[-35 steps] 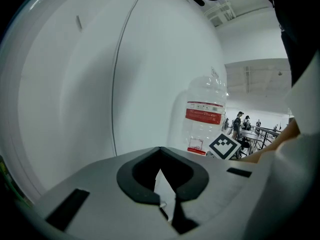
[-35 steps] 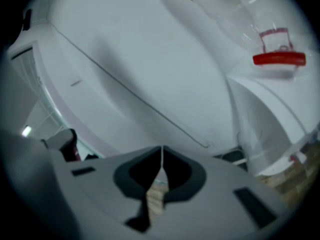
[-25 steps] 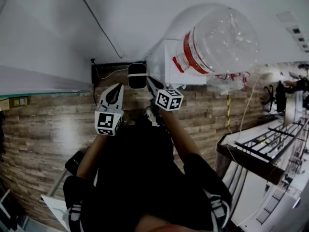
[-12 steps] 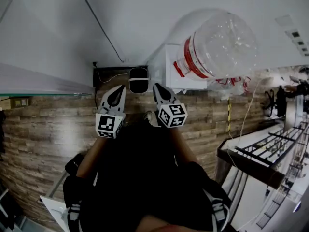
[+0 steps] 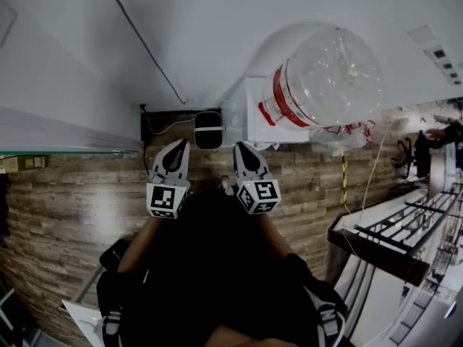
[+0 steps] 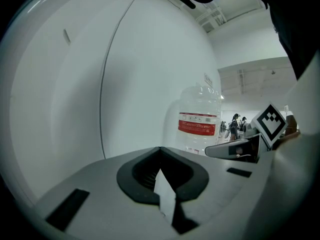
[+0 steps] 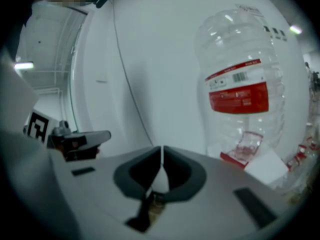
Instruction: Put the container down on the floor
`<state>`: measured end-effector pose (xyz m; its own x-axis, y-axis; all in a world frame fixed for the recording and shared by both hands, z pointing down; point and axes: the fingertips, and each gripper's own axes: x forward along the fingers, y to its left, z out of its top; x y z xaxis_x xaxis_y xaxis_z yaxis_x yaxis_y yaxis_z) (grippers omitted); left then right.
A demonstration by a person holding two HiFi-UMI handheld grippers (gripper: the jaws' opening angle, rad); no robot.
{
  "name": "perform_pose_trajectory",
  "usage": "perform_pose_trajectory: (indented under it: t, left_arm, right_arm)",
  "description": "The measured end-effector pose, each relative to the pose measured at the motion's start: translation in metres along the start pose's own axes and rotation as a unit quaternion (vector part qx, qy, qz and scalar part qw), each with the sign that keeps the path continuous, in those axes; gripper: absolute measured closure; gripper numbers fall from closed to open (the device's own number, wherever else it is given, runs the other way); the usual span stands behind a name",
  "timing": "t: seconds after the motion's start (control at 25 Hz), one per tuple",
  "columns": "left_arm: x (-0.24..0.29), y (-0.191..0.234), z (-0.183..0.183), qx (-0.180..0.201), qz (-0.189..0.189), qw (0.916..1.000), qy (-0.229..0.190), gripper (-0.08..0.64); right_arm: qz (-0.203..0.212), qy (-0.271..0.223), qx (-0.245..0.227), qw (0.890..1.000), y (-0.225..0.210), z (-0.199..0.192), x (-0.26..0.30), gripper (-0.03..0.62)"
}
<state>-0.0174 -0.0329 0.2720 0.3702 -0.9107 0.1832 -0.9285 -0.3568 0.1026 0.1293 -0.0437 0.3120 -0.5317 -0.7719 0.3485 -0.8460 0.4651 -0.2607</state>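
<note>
The container, a large clear plastic bottle (image 5: pixel 329 63) with a red label, stands beside the white wall with its narrow end on a white box (image 5: pixel 249 114). The same bottle (image 6: pixel 200 121) is ahead in the left gripper view, and the bottle (image 7: pixel 242 86) is at the upper right in the right gripper view. My left gripper (image 5: pixel 181 144) and right gripper (image 5: pixel 240 147) hover side by side over the wooden floor (image 5: pixel 65 201), short of the box. Both are shut with nothing between the jaws. The left gripper (image 6: pixel 160 151) and right gripper (image 7: pixel 162 149) touch nothing.
A small black device (image 5: pixel 208 129) with a cable lies at the foot of the wall, just beyond the grippers. A dark cable (image 5: pixel 145 45) runs up the wall. A glass panel (image 5: pixel 65 147) is at the left and metal racks (image 5: pixel 405 230) at the right.
The right gripper has drawn back from the white box toward my body. The left gripper has also come back slightly. The bottle has not moved.
</note>
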Motion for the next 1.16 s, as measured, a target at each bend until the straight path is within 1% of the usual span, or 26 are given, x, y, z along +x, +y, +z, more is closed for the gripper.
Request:
perform_pose_trajectory:
  t: [0.16,0.32,0.48,0.72,0.96,1.16]
  left_arm:
    - [0.002,-0.006,-0.007,0.001,-0.008,1.0,0.005,0.529]
    - [0.006,-0.009,-0.005,0.001,-0.013,0.9999,0.006,0.529]
    - [0.006,-0.009,-0.006,-0.007,-0.014,0.9999,0.002,0.529]
    - [0.003,-0.007,-0.005,-0.003,-0.008,0.9999,0.009,0.529]
    - [-0.002,-0.007,-0.01,-0.004,-0.009,0.9999,0.011,0.529]
    - [-0.006,-0.007,-0.014,-0.006,-0.01,0.9999,0.01,0.529]
  right_arm:
    - [-0.005,0.0,0.005,1.0,-0.006,-0.003,0.002,0.554]
    - [-0.009,0.0,0.008,1.0,-0.008,-0.004,0.003,0.555]
    - [-0.012,0.001,0.008,1.0,-0.008,-0.006,0.003,0.554]
    - [-0.02,0.0,0.004,1.0,-0.008,-0.006,0.001,0.555]
    - [-0.013,0.014,-0.002,1.0,-0.002,-0.013,0.0,0.557]
    - [0.008,0.012,-0.014,1.0,0.009,-0.014,0.0,0.56]
